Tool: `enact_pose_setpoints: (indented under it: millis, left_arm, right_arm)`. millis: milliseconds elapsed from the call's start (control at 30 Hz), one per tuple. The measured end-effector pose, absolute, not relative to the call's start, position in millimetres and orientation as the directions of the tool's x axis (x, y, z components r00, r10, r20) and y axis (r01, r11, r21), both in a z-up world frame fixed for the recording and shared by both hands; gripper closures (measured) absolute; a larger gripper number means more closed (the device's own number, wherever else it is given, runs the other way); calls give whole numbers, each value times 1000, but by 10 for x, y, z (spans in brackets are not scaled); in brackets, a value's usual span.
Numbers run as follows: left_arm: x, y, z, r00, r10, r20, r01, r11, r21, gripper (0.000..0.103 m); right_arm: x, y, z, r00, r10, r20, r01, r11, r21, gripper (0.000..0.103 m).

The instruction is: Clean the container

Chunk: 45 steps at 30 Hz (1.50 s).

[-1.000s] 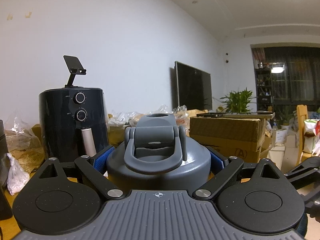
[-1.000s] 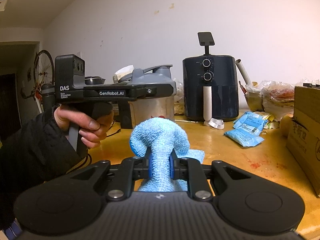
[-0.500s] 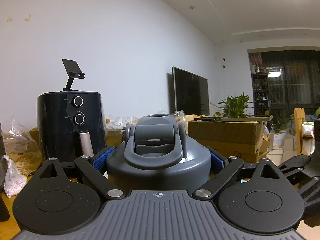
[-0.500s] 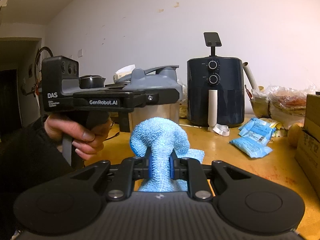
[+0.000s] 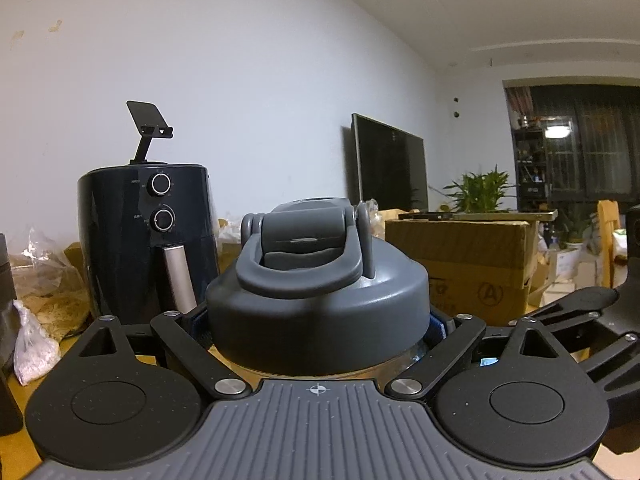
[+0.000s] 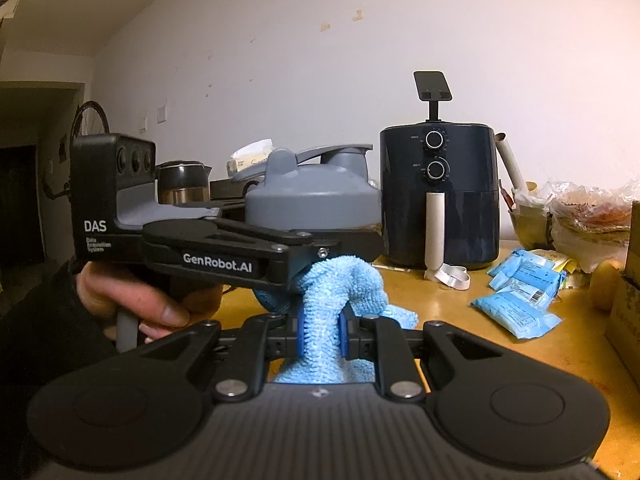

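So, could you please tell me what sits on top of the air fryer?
A black phone stand sits on the air fryer; its foot is hidden behind the top edge.

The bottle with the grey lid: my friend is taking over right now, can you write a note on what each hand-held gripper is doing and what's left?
Left hand-held gripper: shut on the container just below its grey lid, holding it upright above the wooden table.
Right hand-held gripper: shut on the blue cloth, whose bunched top sits close under the left gripper, right by the container.
Done: both things are gripped and brought together.
Left: the wiping. Whether the cloth touches the container yet cannot be told. The lid is still on.
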<state>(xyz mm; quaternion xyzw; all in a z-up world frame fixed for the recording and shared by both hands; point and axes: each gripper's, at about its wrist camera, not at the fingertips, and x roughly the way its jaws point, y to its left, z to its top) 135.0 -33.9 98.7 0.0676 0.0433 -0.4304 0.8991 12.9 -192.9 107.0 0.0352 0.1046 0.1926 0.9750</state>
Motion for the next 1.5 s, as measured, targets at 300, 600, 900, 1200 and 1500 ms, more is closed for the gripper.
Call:
enact_pose_setpoints:
  millis: [300,600,900,1200,1500]
  left_arm:
    - [1278,-395,959,632,-768,-106,774,620,125,9]
    - [1265,-430,958,635,-765,-102,771,622,133,8]
    - [1297,-326,1025,627,-778,-37,779,625,53,7]
    - [1303,-262,1069,620,-784,7,784,621,13,9]
    - [1307,-279,1082,618,-786,3,786,618,24,9]
  right_arm:
    - [111,-1967,1057,905,377,-196,-363,926,107,90]
    - [105,-2004,1050,908,368,-198,-352,929,110,90]
    - [78,-1999,1072,908,372,-193,-358,928,106,90]
    - [84,-1995,1082,908,372,-190,-358,928,105,90]
    - [91,-2014,1150,918,365,-157,-353,930,99,90]
